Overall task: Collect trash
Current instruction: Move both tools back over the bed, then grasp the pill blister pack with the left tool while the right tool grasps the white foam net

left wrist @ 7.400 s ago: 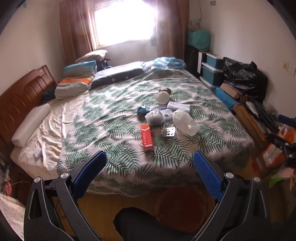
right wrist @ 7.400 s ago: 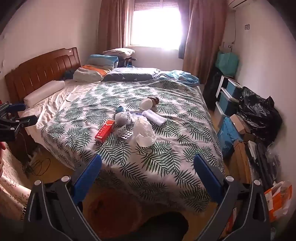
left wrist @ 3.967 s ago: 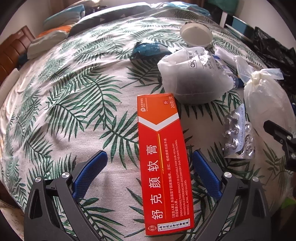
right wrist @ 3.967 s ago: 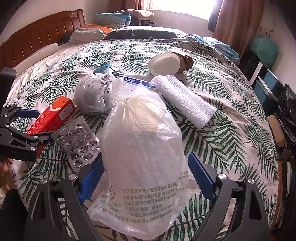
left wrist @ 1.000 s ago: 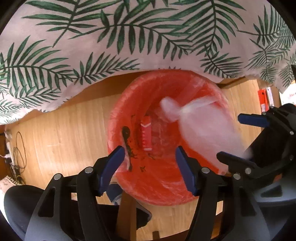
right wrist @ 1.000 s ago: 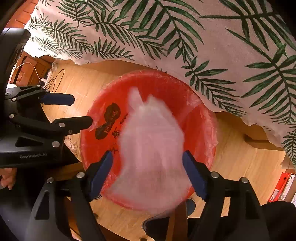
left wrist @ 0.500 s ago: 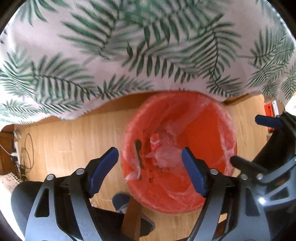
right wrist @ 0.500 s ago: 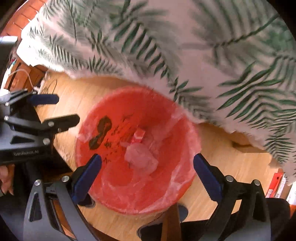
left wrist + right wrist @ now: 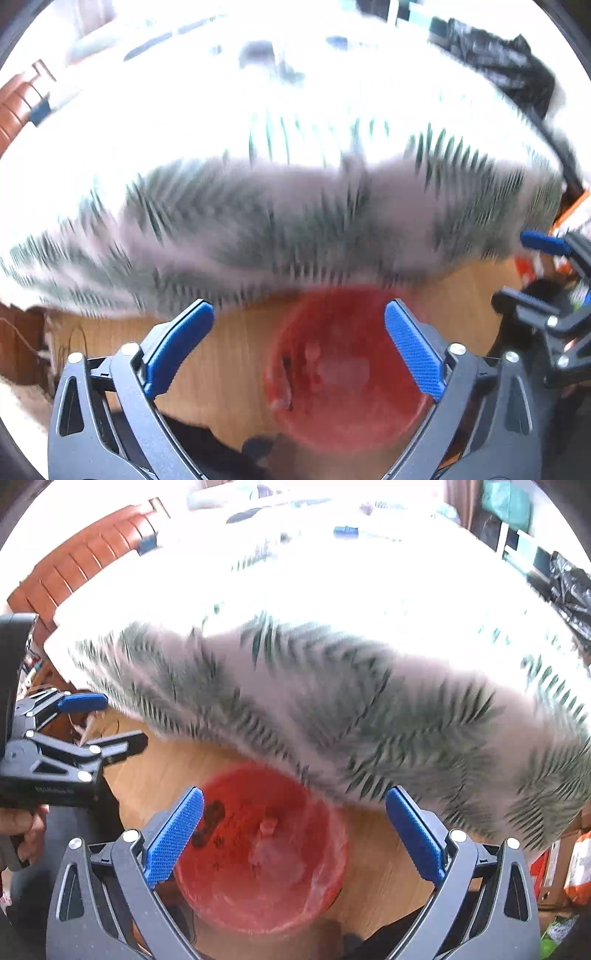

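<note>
A red bin (image 9: pixel 369 435) with a clear liner stands on the wooden floor at the foot of the bed. A pale plastic bag (image 9: pixel 343 367) and a small red box lie blurred inside it. My left gripper (image 9: pixel 298 308) hangs above the bin, its jaws opening, with nothing between them. In the right wrist view the same bin (image 9: pixel 229 897) shows below my right gripper (image 9: pixel 294 794), which is open and holds nothing. The left gripper (image 9: pixel 125 720) appears at that view's left edge. The right gripper (image 9: pixel 524 269) appears at the left view's right edge.
The bed's leaf-print cover (image 9: pixel 369 701) hangs down just behind the bin, blurred by motion. A wooden headboard (image 9: pixel 74 561) is at the far left. Black bags (image 9: pixel 498 62) and boxes (image 9: pixel 561 867) line the right side. A hand (image 9: pixel 22 827) holds the left gripper.
The bag dropped from the right gripper into the bin. Both grippers have risen and tilted up, so the bin sits lower in view and the bed top shows. The left jaws widened.
</note>
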A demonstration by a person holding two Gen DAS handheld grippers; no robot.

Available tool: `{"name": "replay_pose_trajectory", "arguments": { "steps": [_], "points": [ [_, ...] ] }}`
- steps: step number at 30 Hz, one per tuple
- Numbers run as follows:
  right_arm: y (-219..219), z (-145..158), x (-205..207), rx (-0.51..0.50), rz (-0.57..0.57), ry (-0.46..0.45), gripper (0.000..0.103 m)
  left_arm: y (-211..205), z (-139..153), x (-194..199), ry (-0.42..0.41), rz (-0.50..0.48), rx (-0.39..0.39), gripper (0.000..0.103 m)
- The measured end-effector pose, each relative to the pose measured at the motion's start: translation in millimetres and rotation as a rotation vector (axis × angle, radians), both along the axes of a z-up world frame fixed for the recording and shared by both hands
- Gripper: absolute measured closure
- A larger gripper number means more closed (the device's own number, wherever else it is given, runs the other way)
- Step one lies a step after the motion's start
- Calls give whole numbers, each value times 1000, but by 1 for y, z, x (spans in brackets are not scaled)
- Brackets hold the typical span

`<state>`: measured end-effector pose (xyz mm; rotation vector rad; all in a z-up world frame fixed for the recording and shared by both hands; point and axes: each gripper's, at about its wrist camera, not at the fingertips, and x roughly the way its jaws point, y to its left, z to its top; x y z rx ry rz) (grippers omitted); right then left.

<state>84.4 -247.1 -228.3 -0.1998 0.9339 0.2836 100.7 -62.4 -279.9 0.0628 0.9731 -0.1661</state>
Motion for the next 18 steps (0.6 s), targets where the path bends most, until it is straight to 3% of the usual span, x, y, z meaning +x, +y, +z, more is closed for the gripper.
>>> {"name": "replay_pose_trajectory", "arguments": {
  "steps": [4,9,18],
  "points": [
    [-8,39,12,11,-4,-84,5,-2,40,28,-87,-4,-26,6],
    [-7,68,34,1,-6,-155,5,-15,67,78,-163,-32,-2,6],
    [-18,93,97,-19,-21,-201,5,-31,77,159,-199,-47,21,6]
  ]
}}
